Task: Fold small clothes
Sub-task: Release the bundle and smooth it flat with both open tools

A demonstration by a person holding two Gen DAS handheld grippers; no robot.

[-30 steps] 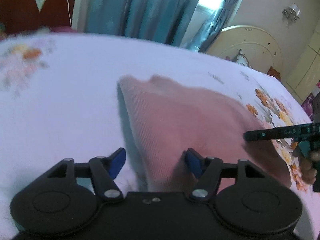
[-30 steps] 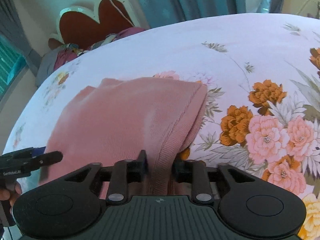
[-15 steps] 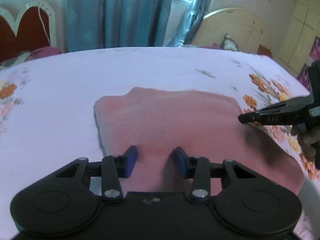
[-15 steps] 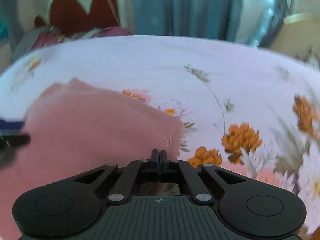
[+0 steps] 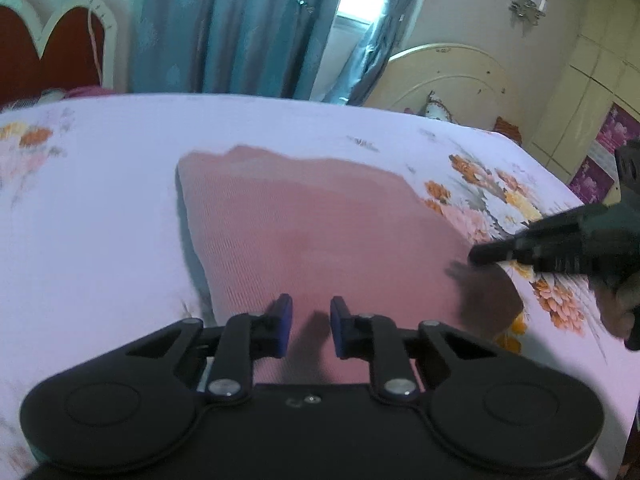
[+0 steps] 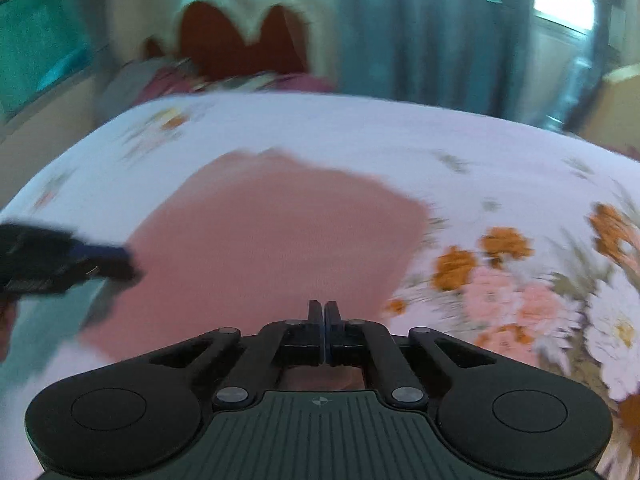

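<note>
The pink garment lies folded on the flowered bedsheet, roughly in the middle of the bed, its near edge toward me and its right edge beside the cluster of orange and pink flowers printed toward the bed's right side. It looks like a tidy, rounded rectangle, flat against the sheet.

My left claw hangs above the near edge of the garment. Its blue pads are closing, with a narrow gap left, and I see only the cloth lying below, nothing pinched between them. My right claw has its jaws pressed together with nothing in them; it sits over the near right corner of the garment. In the left view its tip reaches in from the right, just above the cloth's right edge.

I judge a fold has just been laid down and both claws are free of the cloth. The right view is smeared, so I cannot read the edges finely. Next I would either open up and take the near edge for one more fold, gripping both layers together so the stack does not slide, or press it flat.
</note>
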